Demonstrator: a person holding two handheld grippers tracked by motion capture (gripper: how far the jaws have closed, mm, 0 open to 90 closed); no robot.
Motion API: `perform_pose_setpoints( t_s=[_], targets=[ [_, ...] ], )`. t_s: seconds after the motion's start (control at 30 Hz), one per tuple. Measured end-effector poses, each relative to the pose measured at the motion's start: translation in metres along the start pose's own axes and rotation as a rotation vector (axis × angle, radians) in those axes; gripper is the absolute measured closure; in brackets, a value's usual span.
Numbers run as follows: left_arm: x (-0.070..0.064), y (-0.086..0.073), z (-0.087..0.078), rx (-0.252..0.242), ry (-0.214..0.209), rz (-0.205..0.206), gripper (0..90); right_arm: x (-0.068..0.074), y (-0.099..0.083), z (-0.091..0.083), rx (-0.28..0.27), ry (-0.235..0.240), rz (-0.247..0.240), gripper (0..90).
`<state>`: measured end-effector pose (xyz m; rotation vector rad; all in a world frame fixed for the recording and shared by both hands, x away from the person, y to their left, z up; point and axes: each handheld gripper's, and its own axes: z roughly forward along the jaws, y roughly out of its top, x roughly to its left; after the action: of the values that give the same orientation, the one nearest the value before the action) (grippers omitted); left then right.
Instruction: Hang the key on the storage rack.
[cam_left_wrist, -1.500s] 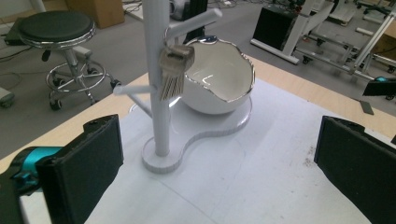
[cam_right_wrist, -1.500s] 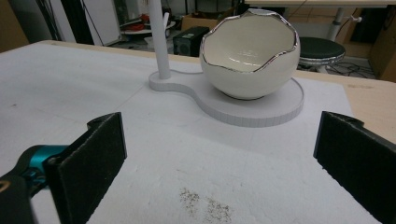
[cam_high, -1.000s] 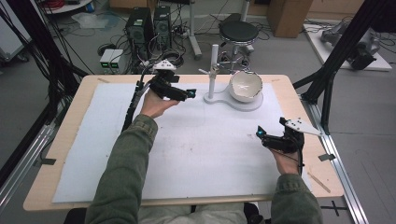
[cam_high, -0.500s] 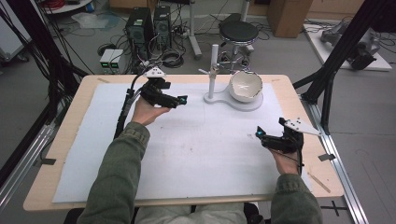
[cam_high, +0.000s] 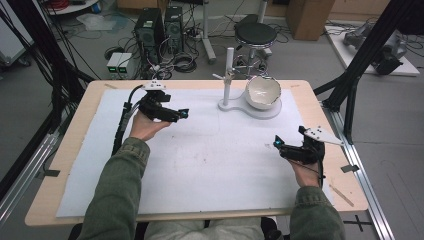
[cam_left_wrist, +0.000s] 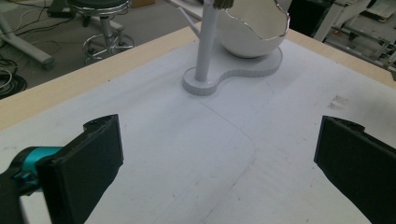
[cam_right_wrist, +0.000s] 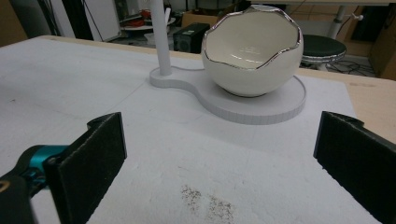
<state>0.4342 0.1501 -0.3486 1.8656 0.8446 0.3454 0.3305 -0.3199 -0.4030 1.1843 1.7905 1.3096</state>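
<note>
Two claws spread, empty | left claw (cam_high: 184, 114) | right claw (cam_high: 276, 142) | egg-shaped bowl (cam_high: 263, 92): no writing readable

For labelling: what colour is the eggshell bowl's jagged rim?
Silver, on a white bowl; right gripper view.

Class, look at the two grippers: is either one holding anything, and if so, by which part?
Nothing is held. The left gripper and the right gripper both have open jaws with only the white mat between them; the egg-shaped bowl sits apart on its stand.
</note>
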Motion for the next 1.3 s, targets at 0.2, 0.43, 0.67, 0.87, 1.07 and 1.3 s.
perform_pose_setpoints(
  t_s=[0.2, 0.43, 0.67, 0.87, 1.07, 1.3],
  targets=[
    [0.007, -0.004, -0.013, -0.006, 0.026, -0.008, 1.6, 0.000, 0.000, 0.000, 0.001, -0.004, -0.001, 1.4],
    [0.014, -0.015, -0.030, -0.036, 0.062, -0.032, 1.6, 0.000, 0.000, 0.000, 0.001, -0.004, -0.002, 1.4],
    [0.023, -0.031, -0.052, -0.057, 0.108, -0.060, 1.6, 0.001, 0.000, 0.001, 0.002, -0.006, -0.004, 1.4],
    [0.028, -0.044, -0.070, -0.072, 0.146, -0.072, 1.6, 0.002, -0.001, 0.002, 0.010, -0.006, -0.003, 1.4],
    [0.033, -0.058, -0.086, -0.090, 0.176, -0.103, 1.6, 0.002, -0.001, 0.003, 0.010, -0.007, -0.009, 1.4],
    [0.038, -0.076, -0.102, -0.114, 0.221, -0.135, 1.6, 0.002, -0.001, 0.003, 0.014, -0.007, -0.005, 1.3]
  ],
)
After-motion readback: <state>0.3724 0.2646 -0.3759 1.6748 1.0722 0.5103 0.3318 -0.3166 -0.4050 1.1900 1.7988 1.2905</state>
